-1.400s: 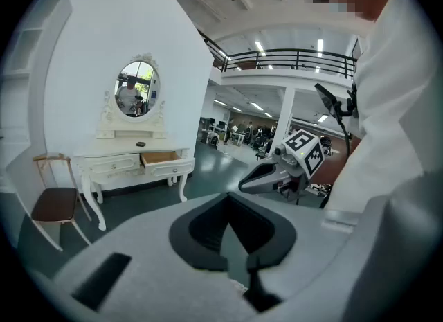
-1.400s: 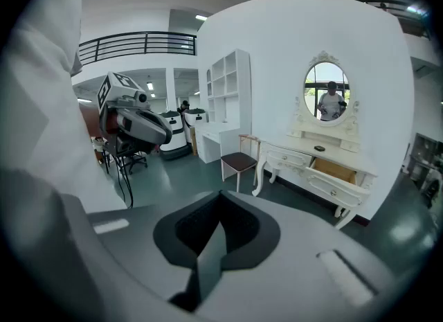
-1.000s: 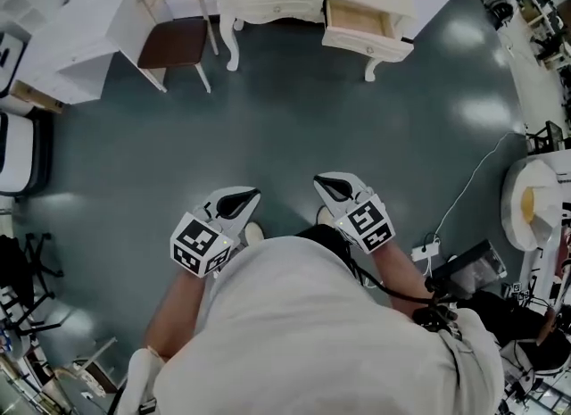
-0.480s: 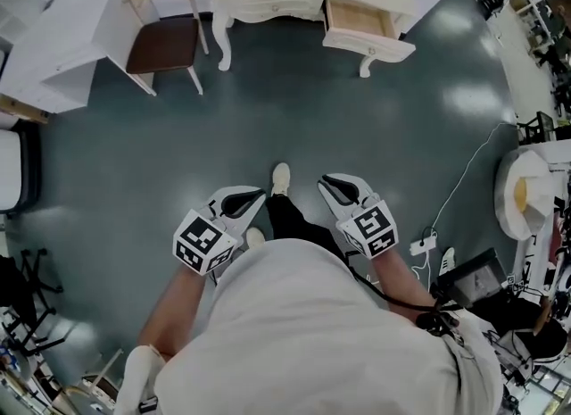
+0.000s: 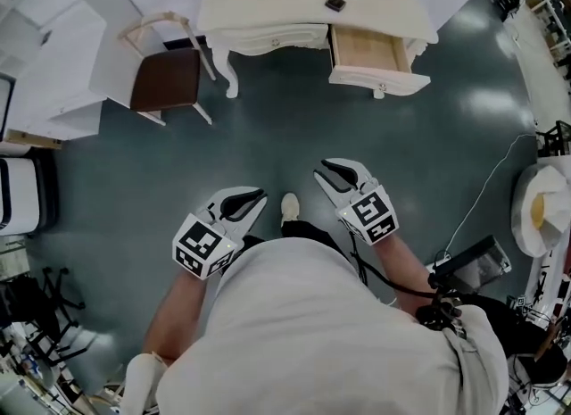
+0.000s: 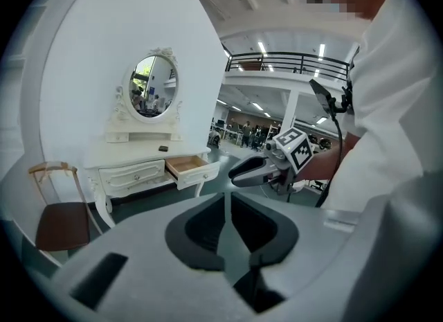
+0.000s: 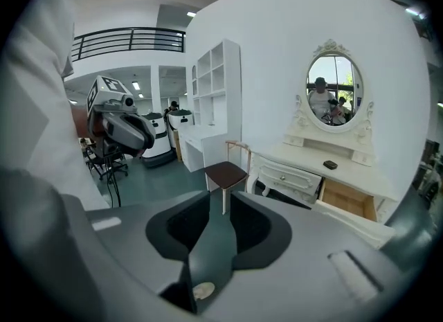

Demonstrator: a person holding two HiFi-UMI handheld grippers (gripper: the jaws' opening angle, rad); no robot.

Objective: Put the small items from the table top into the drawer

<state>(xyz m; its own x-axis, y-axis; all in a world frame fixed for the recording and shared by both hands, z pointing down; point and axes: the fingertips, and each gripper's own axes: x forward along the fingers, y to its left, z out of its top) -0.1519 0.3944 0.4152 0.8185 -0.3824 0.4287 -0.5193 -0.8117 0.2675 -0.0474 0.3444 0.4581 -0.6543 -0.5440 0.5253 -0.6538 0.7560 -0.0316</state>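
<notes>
A small dark item point(image 5: 335, 4) lies on the cream dressing table point(image 5: 268, 12), far ahead across the floor. Below it at the table's right end the drawer point(image 5: 370, 52) is pulled open, with a bare wooden inside. The item point(image 7: 331, 165) and drawer point(image 7: 346, 199) also show in the right gripper view. Both grippers are held in front of the person's body, far from the table. My left gripper point(image 5: 254, 195) is shut and holds nothing. On my right gripper point(image 5: 323, 167) the jaws are opening, with nothing between them point(image 7: 221, 199).
A wooden chair with a brown seat point(image 5: 165, 78) stands left of the table. White shelving point(image 5: 53, 38) fills the far left. A cable point(image 5: 482, 195) and equipment lie on the dark floor at the right. An oval mirror point(image 7: 333, 95) tops the table.
The person has stepped toward the dressing table, and more of its top shows now. Both grippers stay in front of the body, the right one a little further forward.
</notes>
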